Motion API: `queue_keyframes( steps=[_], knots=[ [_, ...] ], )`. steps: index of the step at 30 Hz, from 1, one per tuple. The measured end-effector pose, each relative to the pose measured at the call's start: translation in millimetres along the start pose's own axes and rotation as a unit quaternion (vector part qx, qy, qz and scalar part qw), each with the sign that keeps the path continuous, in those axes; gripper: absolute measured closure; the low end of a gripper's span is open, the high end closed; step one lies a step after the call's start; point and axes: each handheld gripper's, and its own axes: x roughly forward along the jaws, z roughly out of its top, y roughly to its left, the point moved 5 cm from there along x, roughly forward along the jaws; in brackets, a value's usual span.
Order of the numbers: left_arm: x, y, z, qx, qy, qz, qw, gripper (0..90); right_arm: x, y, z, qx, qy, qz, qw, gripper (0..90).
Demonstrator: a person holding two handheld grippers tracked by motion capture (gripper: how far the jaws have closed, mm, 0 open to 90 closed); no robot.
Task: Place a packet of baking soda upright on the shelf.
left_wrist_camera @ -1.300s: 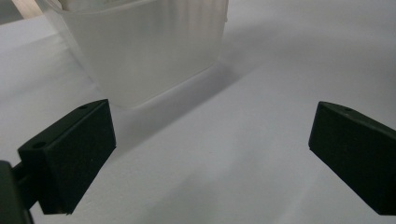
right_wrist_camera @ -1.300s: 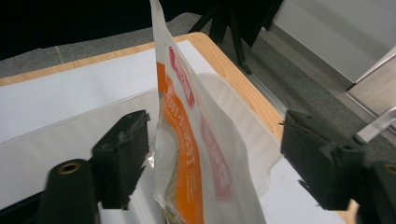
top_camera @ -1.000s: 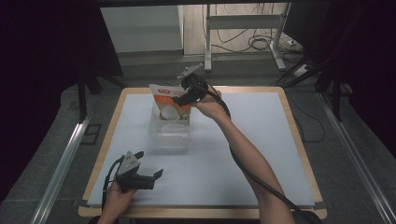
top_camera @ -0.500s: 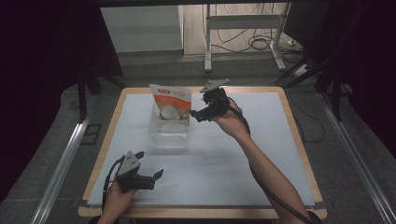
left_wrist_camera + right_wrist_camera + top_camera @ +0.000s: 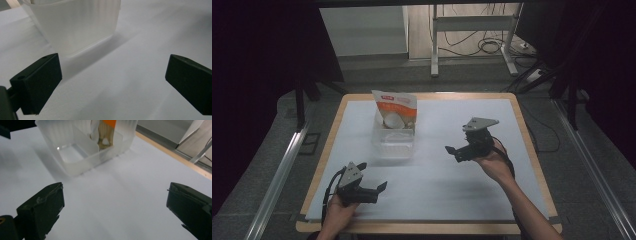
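Room: dark all around, grey floor, metal legs and loose cables far behind.
Table (image 5: 337,150): wooden rim, big white sheet on top, flat and bare near both hands.
Clear bin (image 5: 393,135): see-through plastic, standing on the far left part of the sheet; near half bare inside, as seen in the right gripper view (image 5: 75,155).
Snack bag (image 5: 395,107): white and orange, standing up in the far half of the bin, leaning on the back wall, top poking high over the rim.
Right gripper (image 5: 457,151): held up over the sheet, well to the right of the bin, jaws wide apart, nothing between them.
Left gripper (image 5: 379,187): low by the near edge, jaws wide apart too, nothing held; bin wall (image 5: 75,25) close ahead of it.
Risk, bag: tall and floppy, so likely to tip or slump out after a bump to the bin.
Risk, bin: light and slippery on the smooth sheet; likely to slide away from a one-sided push.
Risk, left gripper: close to the bin wall; a quick move forward could knock it.
Risk, pinch: thin bag top could crumple or slip from a loose grab.
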Motion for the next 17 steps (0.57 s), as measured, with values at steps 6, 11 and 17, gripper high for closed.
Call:
queue_keyframes(
  steps=[6, 11, 17],
  knots=[
    [-0.9, 0.4, 0.3, -0.002, -0.003, 0.001, 1.0, 0.9, -24.1, 4.7, -33.9, 0.019, -0.014, -0.011, 0.9997, 1.9],
    [-1.4, 0.1, 0.7, 0.001, -0.004, -0.001, 1.0, 1.0, -31.3, 11.9, -70.2, 0.021, 0.011, -0.025, 0.9994, 2.0],
    [-0.9, -0.4, 1.2, 0.004, -0.004, 0.0, 1.0, 1.1, -31.8, 11.0, -76.4, 0.035, 0.025, -0.028, 0.9987, 2.1]
  ],
)
